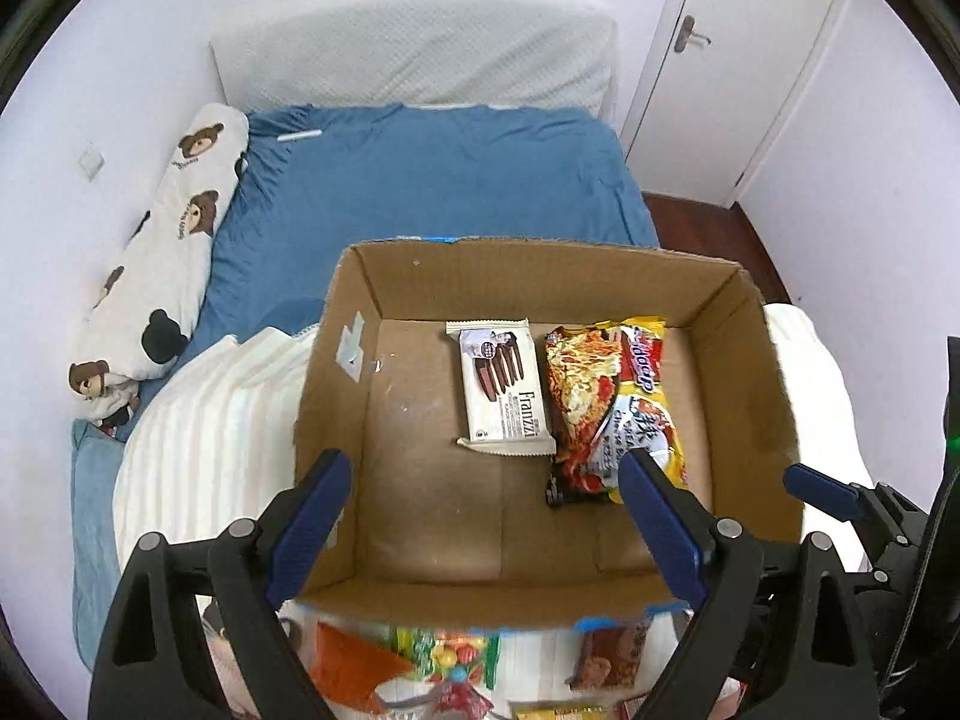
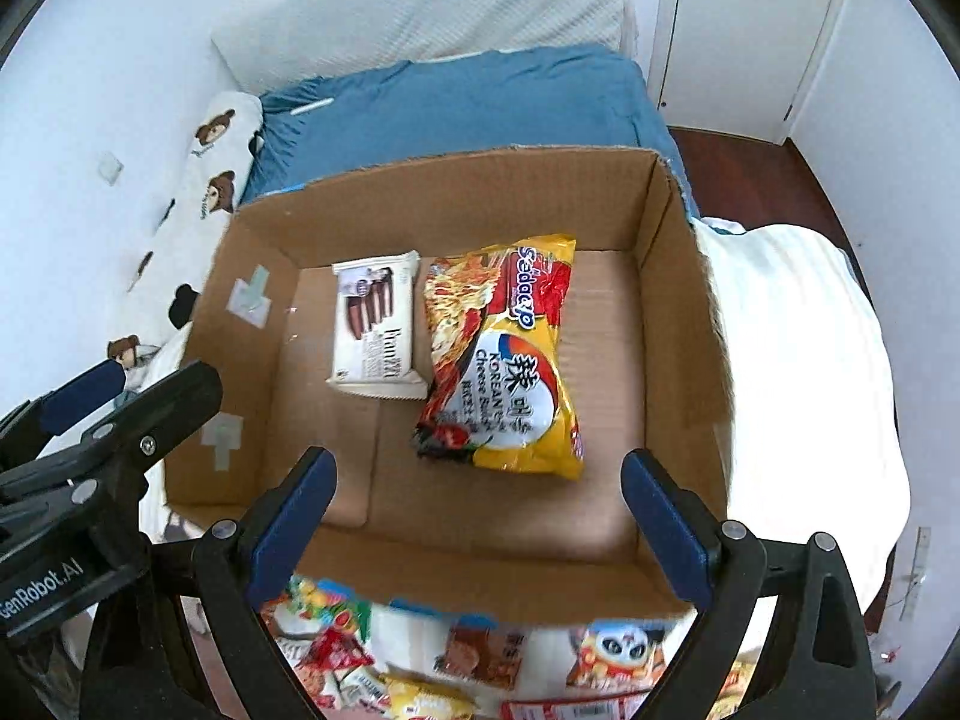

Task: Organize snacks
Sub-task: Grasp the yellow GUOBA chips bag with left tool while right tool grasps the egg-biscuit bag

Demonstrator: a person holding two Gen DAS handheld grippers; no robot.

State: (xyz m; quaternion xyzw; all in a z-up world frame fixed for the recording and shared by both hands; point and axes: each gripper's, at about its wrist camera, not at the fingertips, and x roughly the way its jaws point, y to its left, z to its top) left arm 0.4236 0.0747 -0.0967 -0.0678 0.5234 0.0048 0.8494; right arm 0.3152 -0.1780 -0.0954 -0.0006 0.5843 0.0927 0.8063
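Both the left gripper (image 1: 486, 480) and the right gripper (image 2: 480, 480) hung released, jaws empty, over the brown cardboard box (image 1: 336, 372). Risk: the yellow noodle packet (image 2: 510, 360) could slip if pinched by its slick, loose film.

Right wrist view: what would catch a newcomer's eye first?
The yellow noodle pack lying flat in the cardboard box, with a white wafer pack touching its left side. Loose snacks lie below the box's near wall, and both grippers hang open and empty.

Black tool (image 2: 477, 480) frames, blue pads (image 2: 294, 516), silver screws
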